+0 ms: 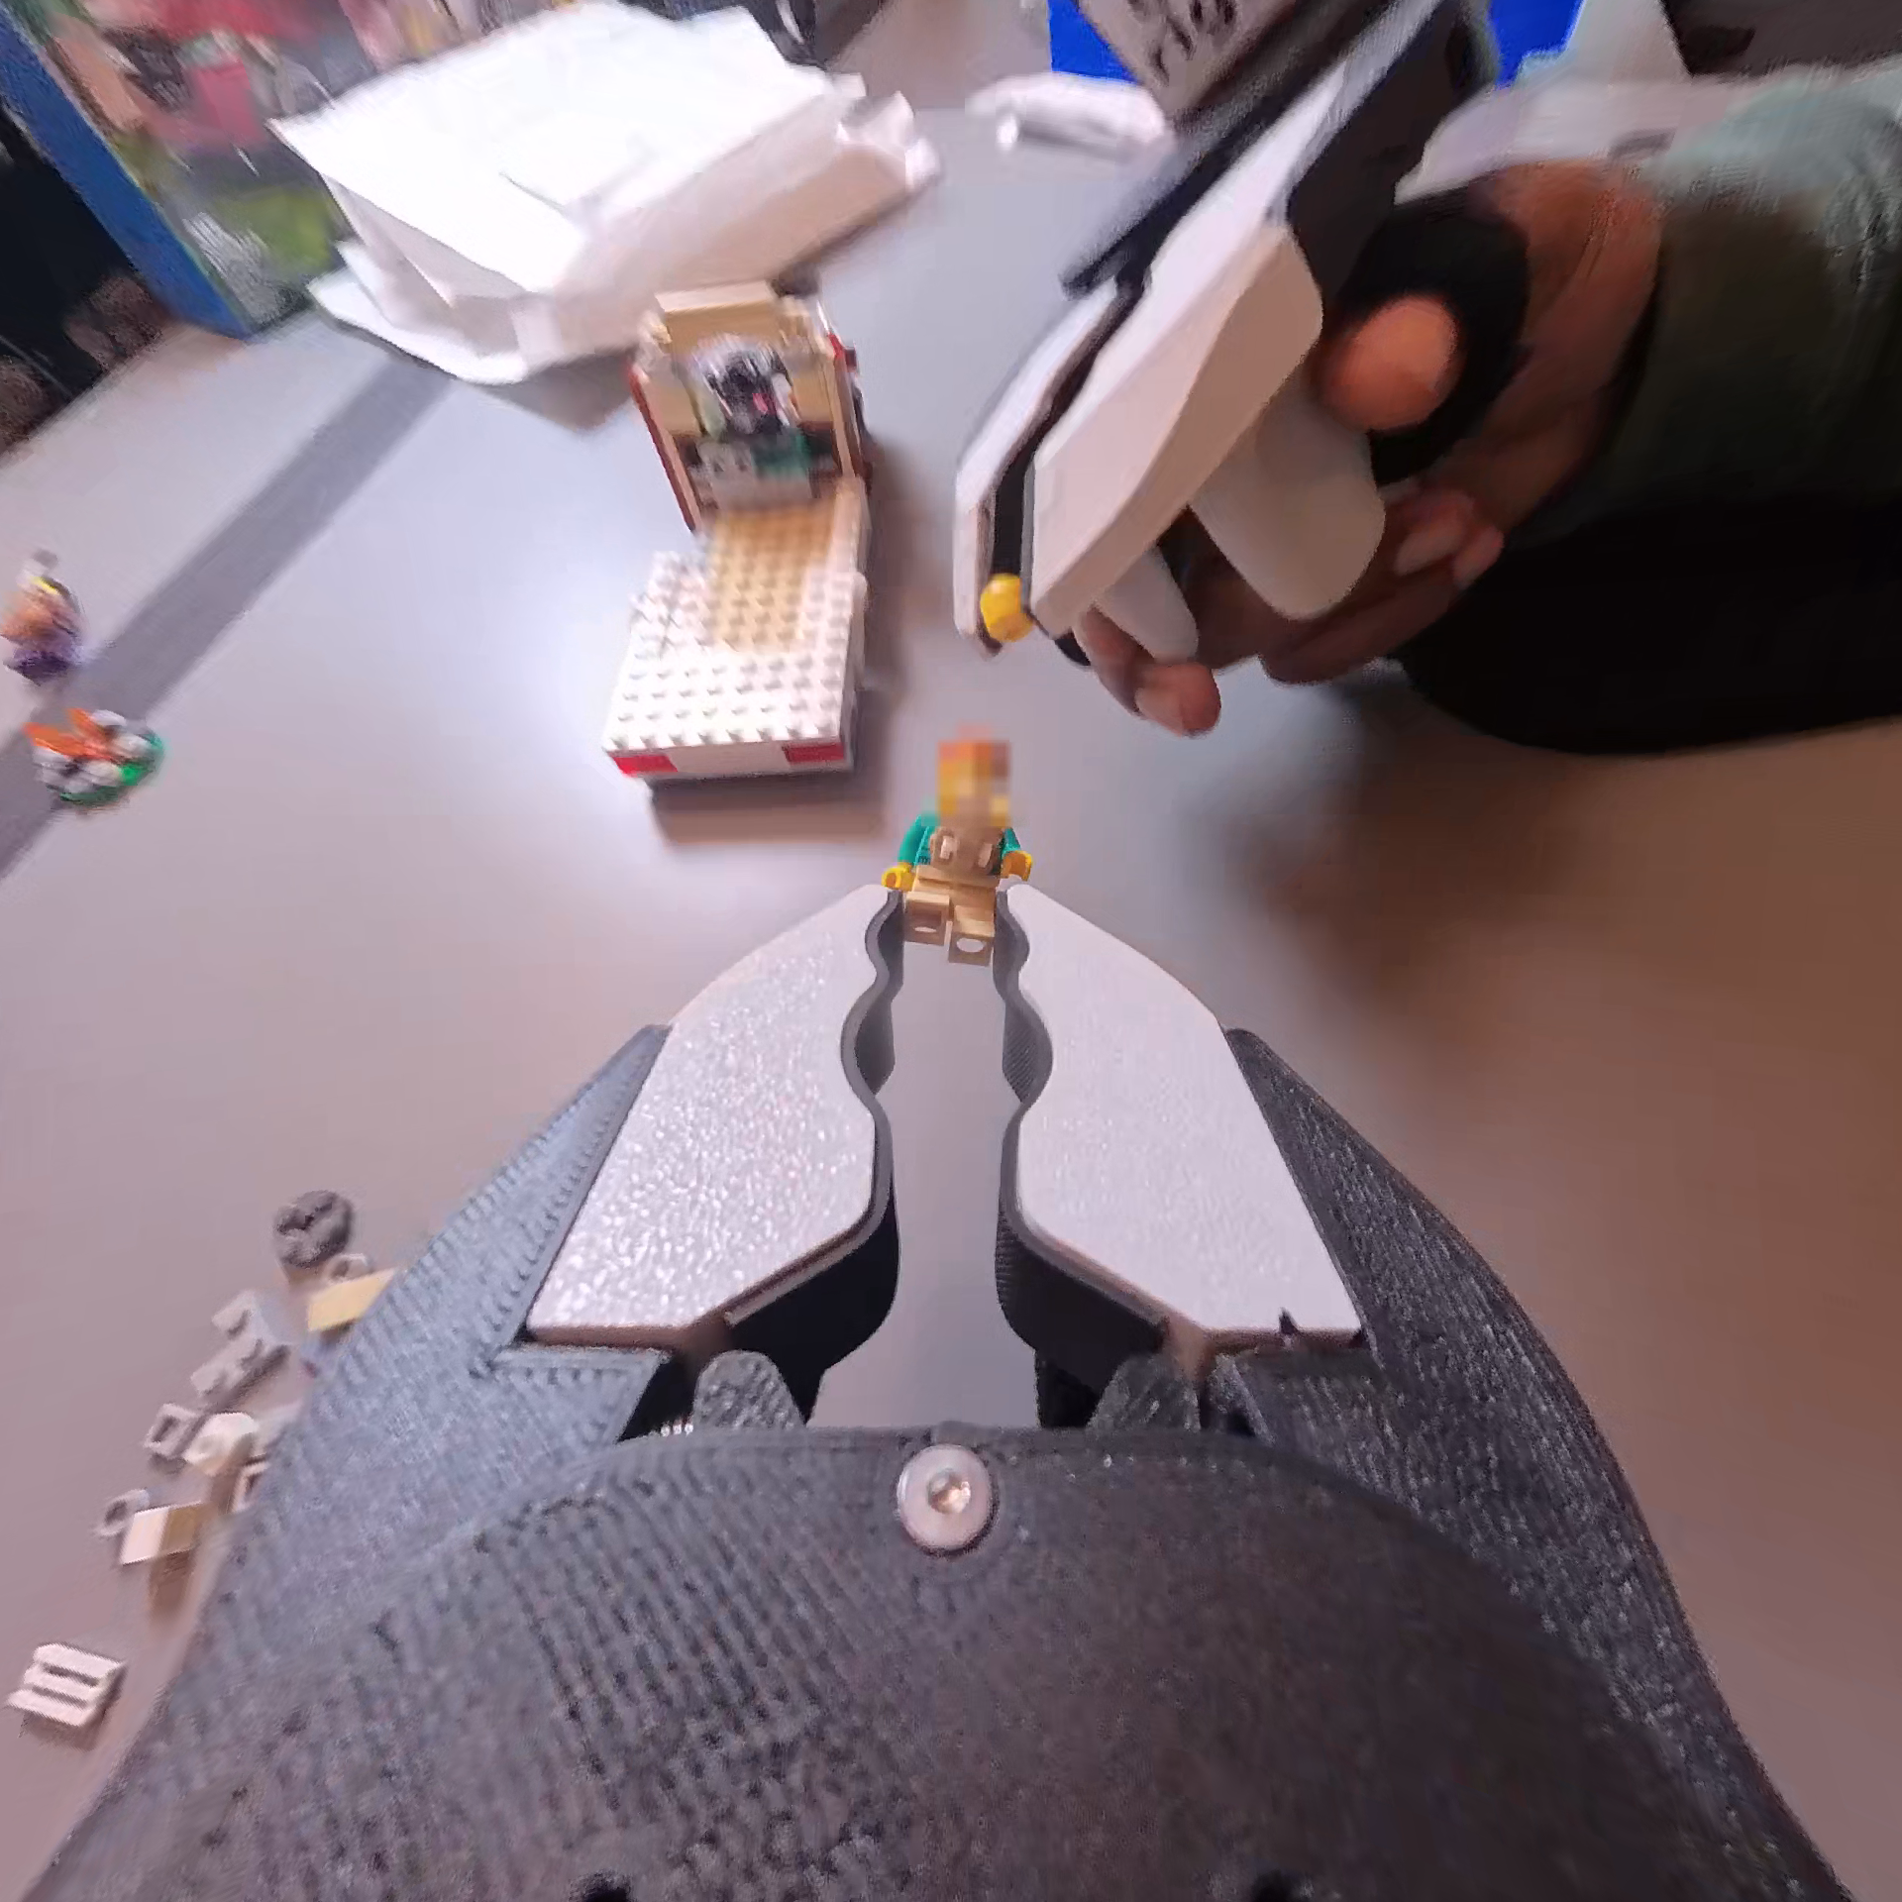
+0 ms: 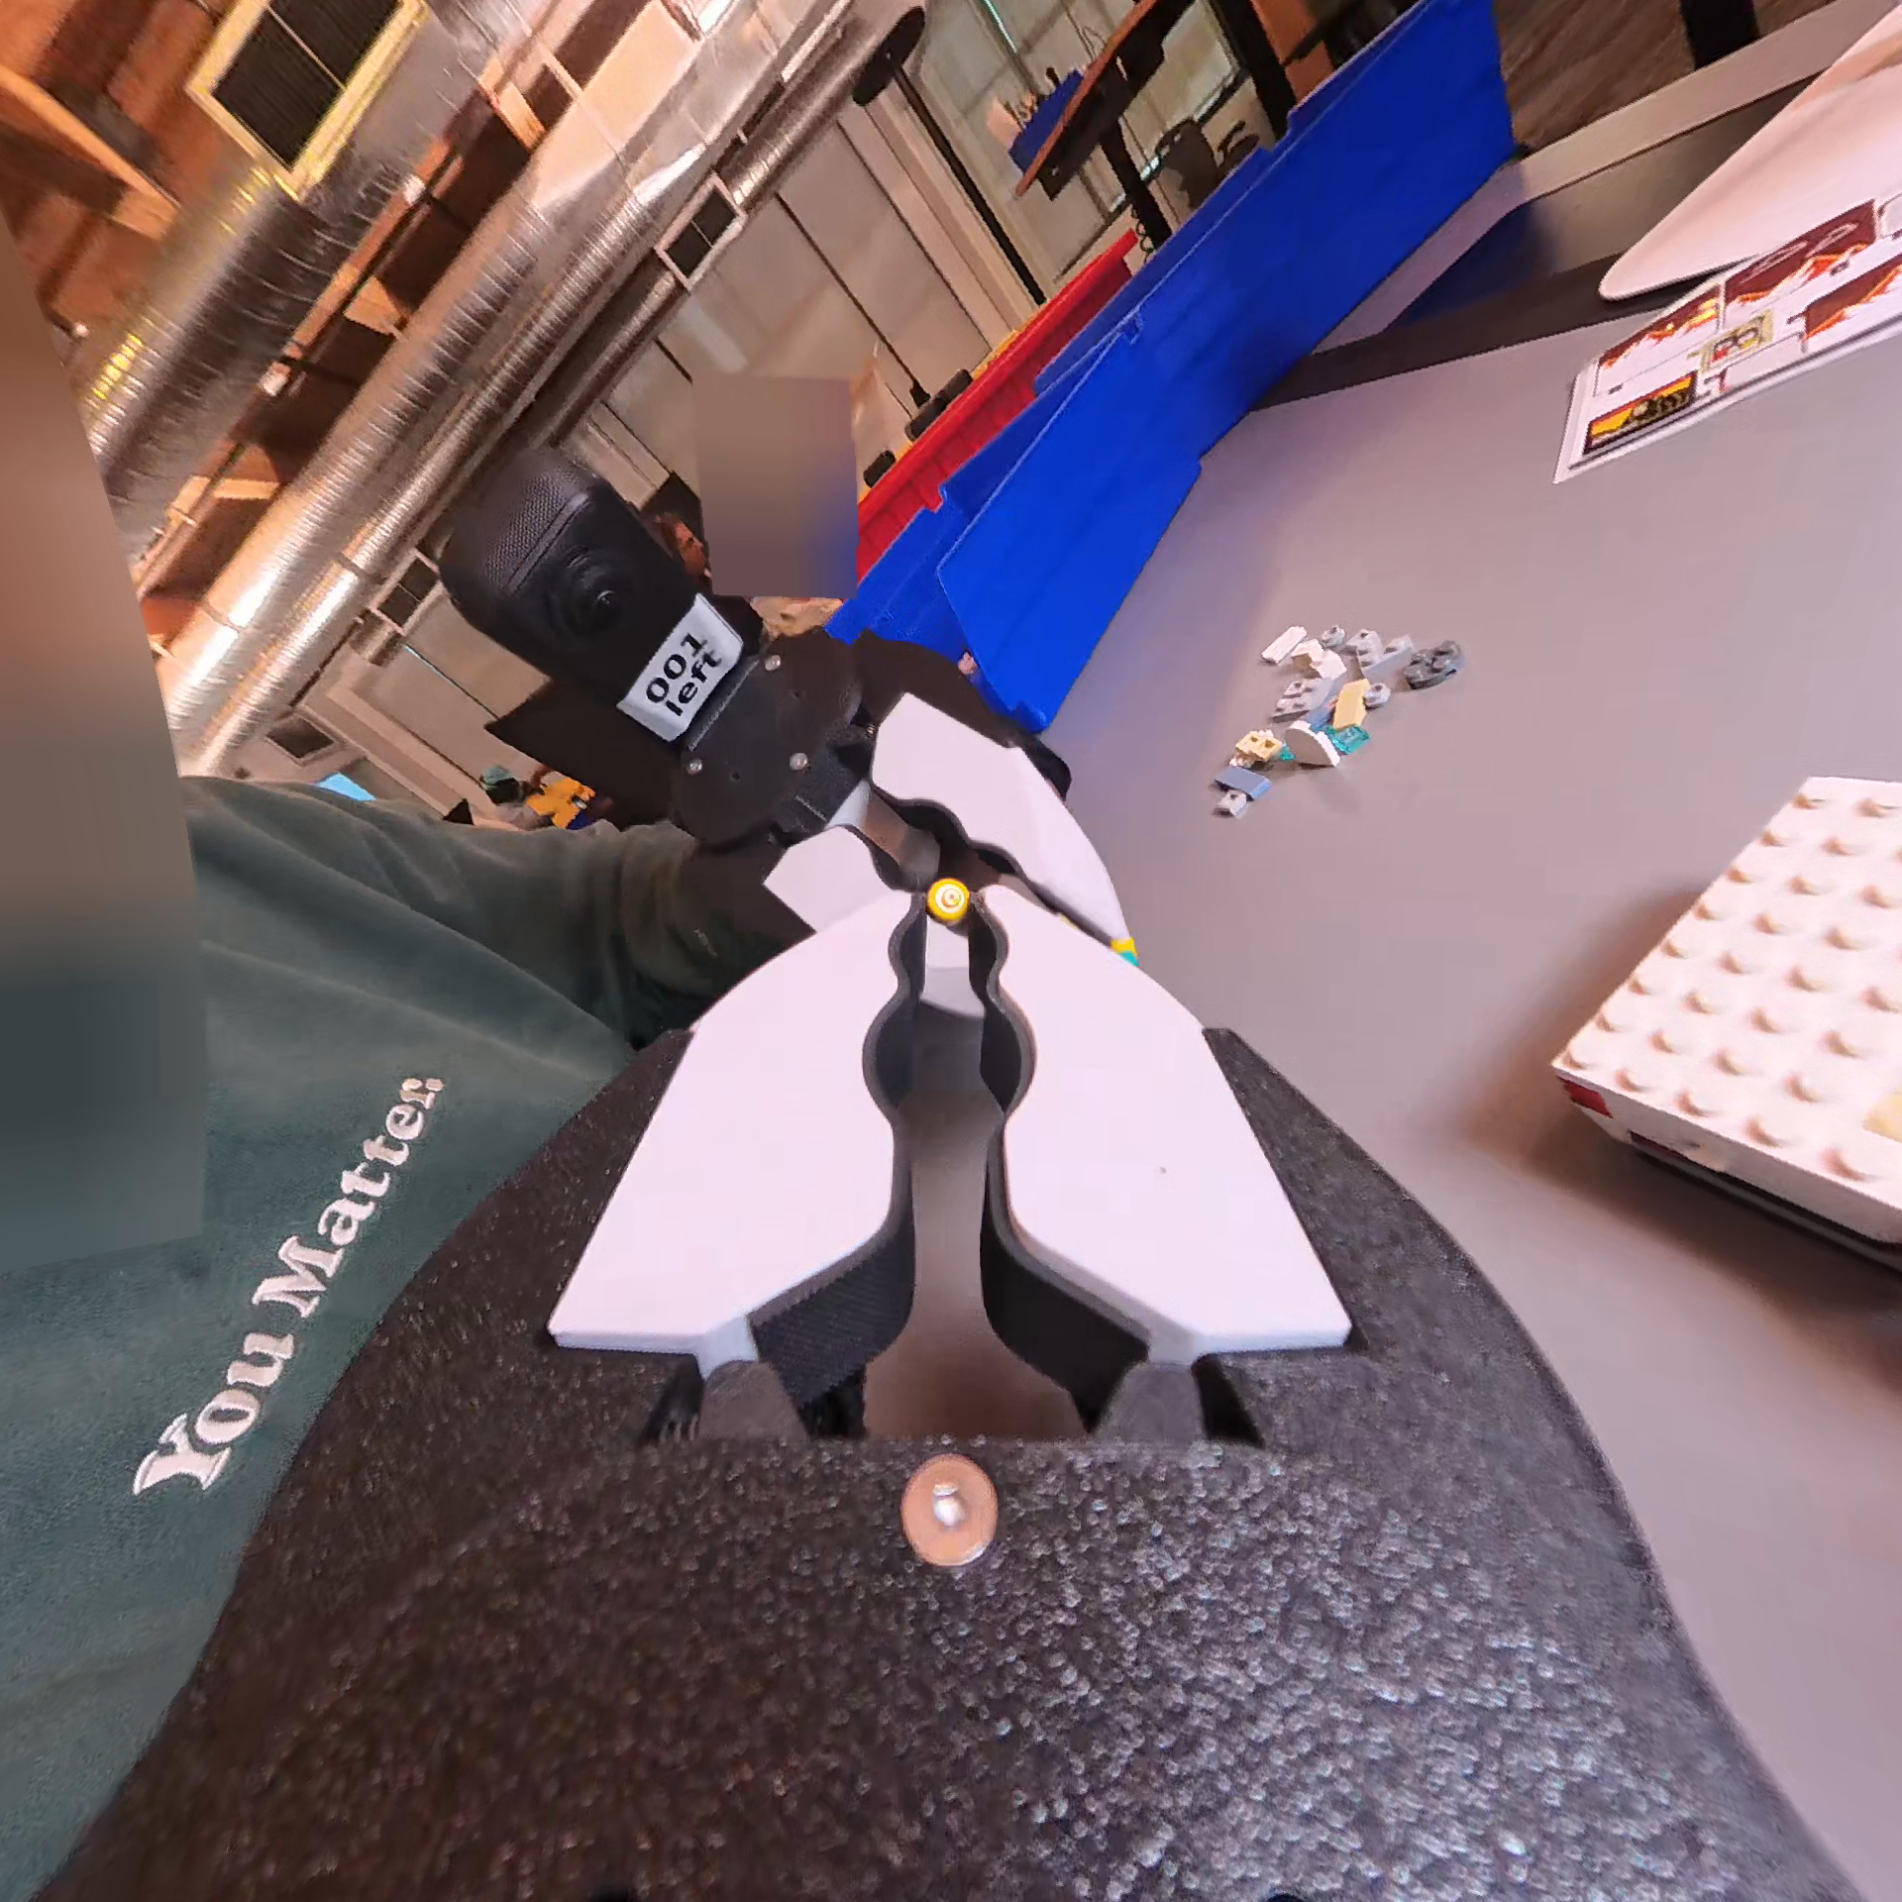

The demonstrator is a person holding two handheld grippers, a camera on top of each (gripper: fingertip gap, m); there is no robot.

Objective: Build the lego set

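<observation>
My left gripper (image 1: pixel 949 911) is shut on the tan legs of a minifigure (image 1: pixel 952 859) with a teal torso and holds it upright over the grey table (image 1: pixel 1441 1132). My right gripper (image 1: pixel 1004 633), held by a hand, hovers above and to the right of it, shut on a small yellow minifigure head (image 1: pixel 1001 605). In the right wrist view, the yellow head (image 2: pixel 947 900) sits between my right gripper's (image 2: pixel 947 911) tips, with the left gripper (image 2: pixel 1117 931) just behind. The white and tan studded build (image 1: pixel 741 659) with a small cabin stands beyond the minifigure.
Loose small grey and tan pieces (image 1: pixel 206 1389) lie at the left, also seen in the right wrist view (image 2: pixel 1338 700). Two small builds (image 1: pixel 93 751) sit far left. White paper bags (image 1: pixel 576 175) lie behind the build. A sticker sheet (image 2: pixel 1729 350) and blue panels (image 2: pixel 1184 412) are farther off. Left tips to right tips: about 5 cm.
</observation>
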